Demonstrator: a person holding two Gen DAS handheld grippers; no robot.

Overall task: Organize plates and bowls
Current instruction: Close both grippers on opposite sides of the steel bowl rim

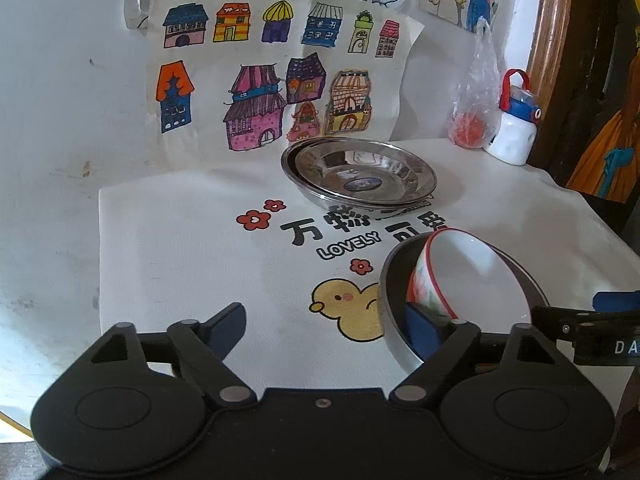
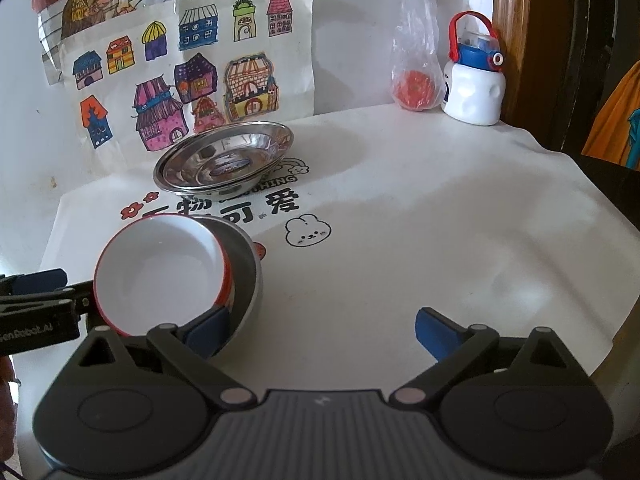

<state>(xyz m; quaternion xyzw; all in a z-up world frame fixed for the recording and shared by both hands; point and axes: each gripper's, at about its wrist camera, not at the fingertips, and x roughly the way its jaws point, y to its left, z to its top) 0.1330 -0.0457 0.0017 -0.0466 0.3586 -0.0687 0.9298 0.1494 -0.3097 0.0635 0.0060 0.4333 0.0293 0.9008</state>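
Can't quite tell what the orange thing in the plastic bag [image 2: 416, 52] is. White bowl [image 2: 160, 272] sits tilted inside a metal bowl [image 2: 246, 280] on the table [image 2: 440, 220], steel plates [image 2: 224, 160] stacked behind. Both the left gripper [image 1: 328, 328] and right gripper [image 2: 320, 332] are spread wide, gripping nothing, each with one finger right by the metal bowl.

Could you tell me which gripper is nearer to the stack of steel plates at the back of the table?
Neither clearly. The left gripper and right gripper both sit at the near edge, flanking the tilted white bowl, with the steel plates well beyond both.
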